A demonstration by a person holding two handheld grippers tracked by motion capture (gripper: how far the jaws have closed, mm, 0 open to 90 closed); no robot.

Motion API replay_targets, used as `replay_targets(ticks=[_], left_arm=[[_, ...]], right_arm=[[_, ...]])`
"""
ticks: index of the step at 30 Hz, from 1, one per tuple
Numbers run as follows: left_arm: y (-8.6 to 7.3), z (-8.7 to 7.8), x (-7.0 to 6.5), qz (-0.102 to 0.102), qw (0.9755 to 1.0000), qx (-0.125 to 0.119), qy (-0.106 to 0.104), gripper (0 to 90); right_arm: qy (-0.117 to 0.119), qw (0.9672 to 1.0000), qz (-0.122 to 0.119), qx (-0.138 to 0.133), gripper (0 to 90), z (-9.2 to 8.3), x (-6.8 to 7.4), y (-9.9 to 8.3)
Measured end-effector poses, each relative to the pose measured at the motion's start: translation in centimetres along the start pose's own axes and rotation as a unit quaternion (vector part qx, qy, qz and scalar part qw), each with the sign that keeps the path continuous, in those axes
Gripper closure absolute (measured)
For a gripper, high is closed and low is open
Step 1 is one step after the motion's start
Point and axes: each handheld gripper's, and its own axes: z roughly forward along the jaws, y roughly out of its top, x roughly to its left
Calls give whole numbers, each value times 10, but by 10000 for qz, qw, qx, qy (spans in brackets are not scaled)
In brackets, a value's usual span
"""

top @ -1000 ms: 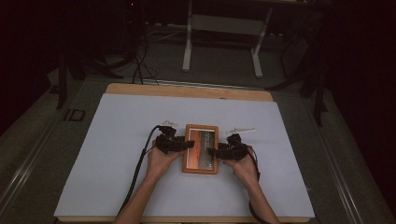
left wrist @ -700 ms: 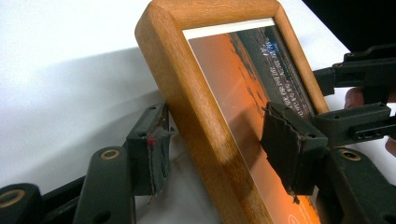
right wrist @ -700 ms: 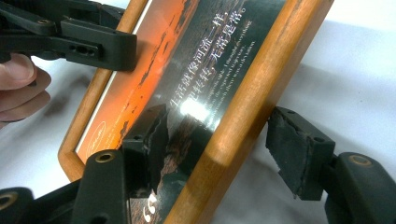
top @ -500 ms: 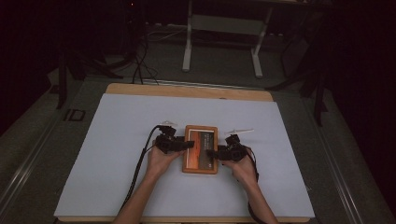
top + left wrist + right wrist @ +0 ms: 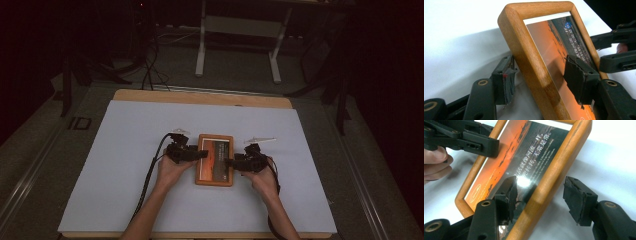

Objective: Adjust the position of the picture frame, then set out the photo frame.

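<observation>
Right gripper view: picture frame [image 5: 529,180] print bears white Chinese text.

Dark room, white-topped wooden table [image 5: 150,125], grey floor [image 5: 30,165], metal stand [image 5: 240,25]

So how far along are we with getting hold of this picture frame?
Done: both grippers are in place, each straddling one long rail of the wooden picture frame. In hand: the right gripper has just been closing its jaws, inner pad over the glass, outer pad not yet on the wood. The left gripper has one pad at the glass; I can't tell whether it clamps. Left: a firm grip on both sides.
</observation>
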Motion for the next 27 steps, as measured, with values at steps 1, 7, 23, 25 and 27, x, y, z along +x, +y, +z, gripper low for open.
replay_targets(ticks=[1,7,23,25,27], left_arm=[[0,-1,0,29,10000,-5,46,422],[4,-18,-3,98,9992,-334,188,432],[-14,-52,-17,409,9955,-705,481,430],[-22,-60,-17,344,9953,-776,465,431],[-24,-63,-18,321,9955,-768,461,431]], right_arm=[[-42,10000,-23,0,446,-1,1,0],[-141,9997,-182,-32,462,-5,0,0],[-413,9970,-600,-248,528,-14,8,7],[-514,9959,-699,-263,543,-14,9,10],[-579,9951,-743,-307,546,-15,9,12]])
